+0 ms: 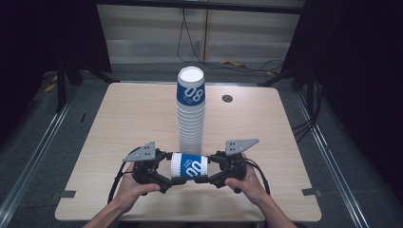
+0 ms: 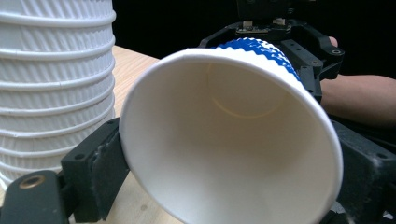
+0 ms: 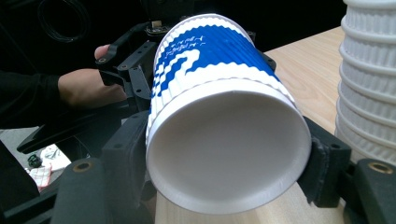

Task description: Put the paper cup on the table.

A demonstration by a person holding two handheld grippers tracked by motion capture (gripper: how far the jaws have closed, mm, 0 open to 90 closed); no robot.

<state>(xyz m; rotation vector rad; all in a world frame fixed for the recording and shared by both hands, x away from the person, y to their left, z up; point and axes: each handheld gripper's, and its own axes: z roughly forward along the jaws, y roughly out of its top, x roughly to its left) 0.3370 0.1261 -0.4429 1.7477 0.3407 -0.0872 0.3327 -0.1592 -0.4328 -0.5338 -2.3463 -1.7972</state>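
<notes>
The stack of paper cups [image 1: 191,111] was cut off at the frame edge in both gripper views. Low in the high view's centre, a blue-and-white paper cup [image 1: 189,166] lay sideways above the tabletop [image 1: 119,118], the left gripper [image 1: 167,176] pinching its rim end and the right gripper [image 1: 209,176] its base end.

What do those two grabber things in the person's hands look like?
Both the left gripper and the right gripper are black, built from chunky jointed links with small screw holes. Each carries a grey three-cornered plate on top and trails a black cable toward the person. The forearms are bare, with no sleeves in the high view.
</notes>
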